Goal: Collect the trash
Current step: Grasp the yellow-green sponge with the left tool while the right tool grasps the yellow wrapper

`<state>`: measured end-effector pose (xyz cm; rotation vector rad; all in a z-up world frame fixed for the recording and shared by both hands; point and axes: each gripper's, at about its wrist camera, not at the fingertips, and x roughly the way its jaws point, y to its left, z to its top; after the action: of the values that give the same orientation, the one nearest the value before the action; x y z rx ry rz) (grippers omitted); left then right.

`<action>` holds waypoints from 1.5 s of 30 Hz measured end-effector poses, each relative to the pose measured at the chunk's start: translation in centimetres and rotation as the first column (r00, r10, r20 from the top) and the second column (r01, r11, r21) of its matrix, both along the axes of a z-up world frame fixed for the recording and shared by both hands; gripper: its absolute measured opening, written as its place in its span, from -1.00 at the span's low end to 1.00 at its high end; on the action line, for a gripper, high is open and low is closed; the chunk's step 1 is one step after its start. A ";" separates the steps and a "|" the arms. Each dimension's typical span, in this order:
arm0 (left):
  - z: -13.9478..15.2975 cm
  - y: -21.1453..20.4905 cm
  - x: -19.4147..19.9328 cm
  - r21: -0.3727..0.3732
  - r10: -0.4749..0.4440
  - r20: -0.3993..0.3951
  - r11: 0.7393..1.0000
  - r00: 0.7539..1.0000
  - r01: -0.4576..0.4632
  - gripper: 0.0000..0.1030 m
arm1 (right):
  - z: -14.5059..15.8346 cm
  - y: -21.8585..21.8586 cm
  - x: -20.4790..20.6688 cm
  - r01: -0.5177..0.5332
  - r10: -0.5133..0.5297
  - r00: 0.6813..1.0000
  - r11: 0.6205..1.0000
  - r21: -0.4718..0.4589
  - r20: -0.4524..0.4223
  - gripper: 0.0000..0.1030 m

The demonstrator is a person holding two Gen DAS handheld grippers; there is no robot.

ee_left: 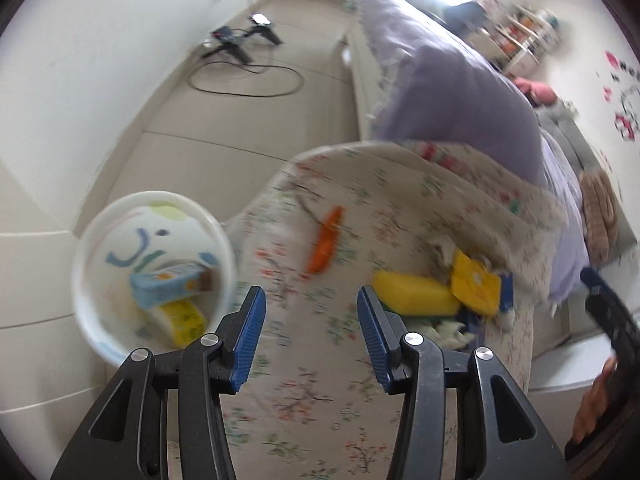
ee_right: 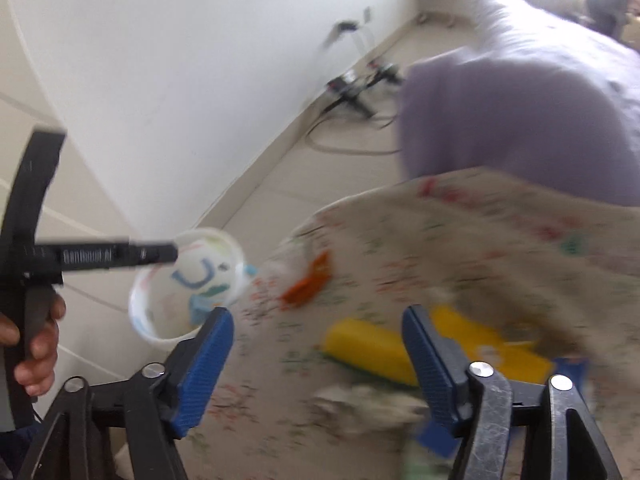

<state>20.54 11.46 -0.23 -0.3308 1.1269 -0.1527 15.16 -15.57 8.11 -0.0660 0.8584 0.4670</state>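
Blue-padded jaws of the left gripper (ee_left: 311, 316) are held wide apart over the floral cloth (ee_left: 360, 360), nothing gripped. The right gripper (ee_right: 318, 356) is likewise spread, empty, near a yellow packet (ee_right: 368, 346) and white bin (ee_right: 160, 332).

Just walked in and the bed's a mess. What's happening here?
A person is collecting trash with two handheld grippers. Both the left gripper and the right gripper hang with open jaws, holding nothing. The white bin already holds a few packets. An orange wrapper, a yellow packet and other scraps lie on the floral bedspread.
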 end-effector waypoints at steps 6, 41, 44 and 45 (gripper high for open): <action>-0.3 -7.6 0.1 0.101 -0.170 0.029 0.981 0.985 0.166 -0.01 | -1.7 -10.3 1.5 0.218 -0.216 0.976 0.974 0.056 -0.041 0.60; -2.9 -14.6 -0.1 0.494 -0.553 -0.075 0.702 0.830 0.513 -0.38 | -10.3 -10.5 3.4 0.178 -0.197 0.948 0.979 -0.097 -0.250 0.49; -3.2 -13.5 0.2 0.438 -0.512 -0.089 0.750 0.854 0.495 -0.39 | -10.6 -8.2 3.2 0.093 -0.122 0.968 0.986 -0.138 -0.220 0.49; -3.3 -13.3 0.1 0.432 -0.501 -0.095 0.758 0.860 0.489 -0.39 | -11.1 -6.8 3.1 0.048 -0.083 0.974 0.985 -0.165 -0.210 0.49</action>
<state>20.63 -1.88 -3.55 0.3925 1.1668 -0.3608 18.28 -22.35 -2.99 -0.1351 1.1082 0.3465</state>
